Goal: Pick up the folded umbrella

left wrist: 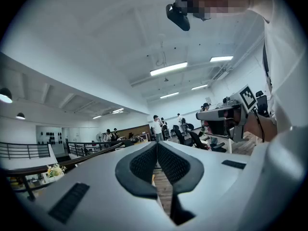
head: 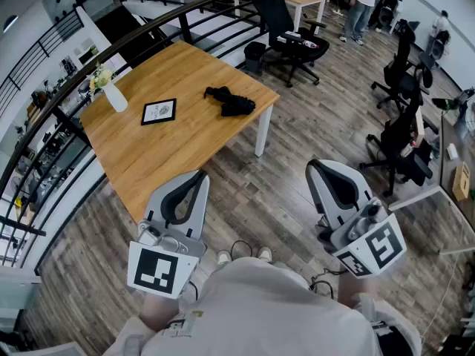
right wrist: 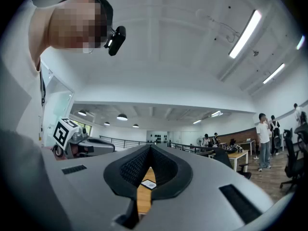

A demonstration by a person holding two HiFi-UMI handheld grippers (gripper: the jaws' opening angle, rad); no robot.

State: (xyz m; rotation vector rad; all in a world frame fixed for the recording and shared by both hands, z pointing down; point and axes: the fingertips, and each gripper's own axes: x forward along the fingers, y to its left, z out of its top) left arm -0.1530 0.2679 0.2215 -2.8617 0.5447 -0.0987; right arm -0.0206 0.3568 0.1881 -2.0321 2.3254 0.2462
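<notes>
Head view takes in a plank floor [head: 297, 169] with a wooden table [head: 148, 154] set against a curved railing [head: 89, 58], and a black office chair [head: 289, 32] beyond the table's far corner. The person stands back from the table's near end, so nothing on it is within reach.

Both tools are held low in front of the body and roughly level, which looks like a carrying pose for the walk up, not a reach. The left gripper [head: 199, 175] has its jaws pressed together at the tips with nothing between them, as its own view shows. The right gripper [head: 312, 166] is closed the same way and empty; only a sliver of tabletop shows through the loop behind its tips. Both would have to open before any grab.

The folded umbrella [head: 231, 102] lies flat near the table's far right corner, well apart from both grippers. It is black, collapsed short and a little rumpled, with a darker stub, probably the handle, pointing left. Soft fabric like that will likely give under the pads.

A framed card [head: 159, 111] lies mid-table, and a white vase [head: 113, 95] of pale flowers stands by the railing edge.
</notes>
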